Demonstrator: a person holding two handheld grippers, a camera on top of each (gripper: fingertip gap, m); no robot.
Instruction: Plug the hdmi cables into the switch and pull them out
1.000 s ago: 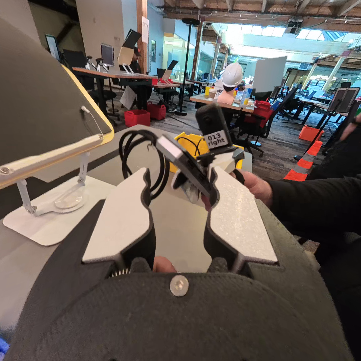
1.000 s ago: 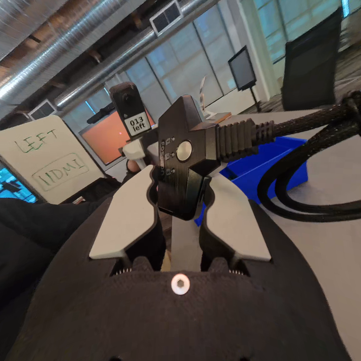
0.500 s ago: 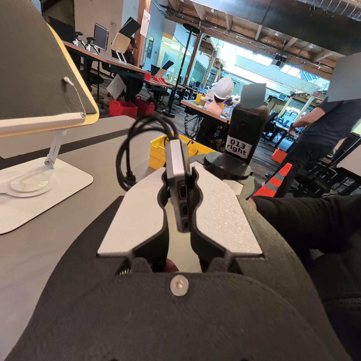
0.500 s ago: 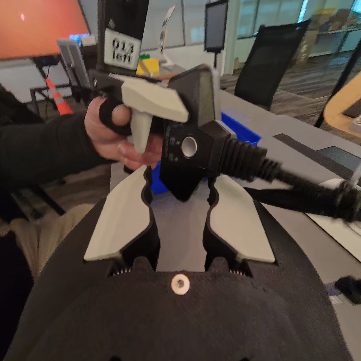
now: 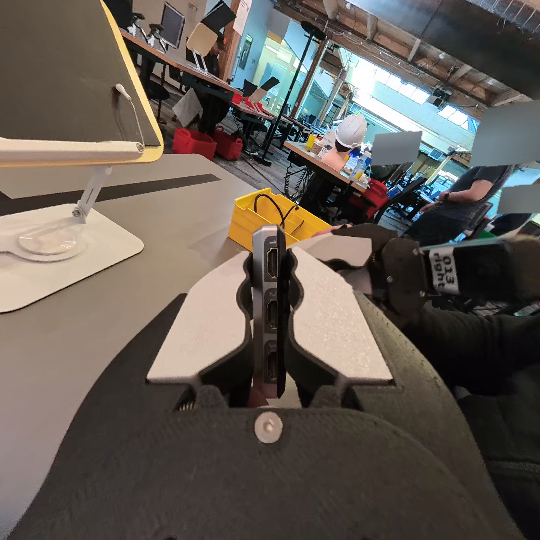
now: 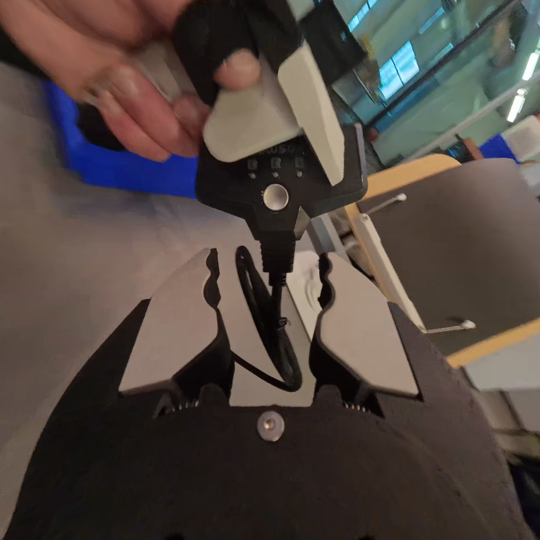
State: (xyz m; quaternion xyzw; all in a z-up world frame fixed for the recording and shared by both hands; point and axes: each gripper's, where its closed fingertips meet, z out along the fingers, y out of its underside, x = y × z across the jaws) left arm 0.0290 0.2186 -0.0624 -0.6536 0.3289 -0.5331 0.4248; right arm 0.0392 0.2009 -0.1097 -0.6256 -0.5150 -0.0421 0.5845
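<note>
Grey-edged, the switch (image 5: pixel 270 309) stands on end, pinched between the left gripper's (image 5: pixel 270 280) fingers, while beyond its cable end the right gripper (image 6: pixel 268 263) gapes wide, holding nothing.

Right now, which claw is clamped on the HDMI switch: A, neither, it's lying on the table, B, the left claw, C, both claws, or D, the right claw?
B: the left claw is shut on the switch, ports facing the camera, while the right claw stands open with only the switch's black cable running between its fingers.
</note>
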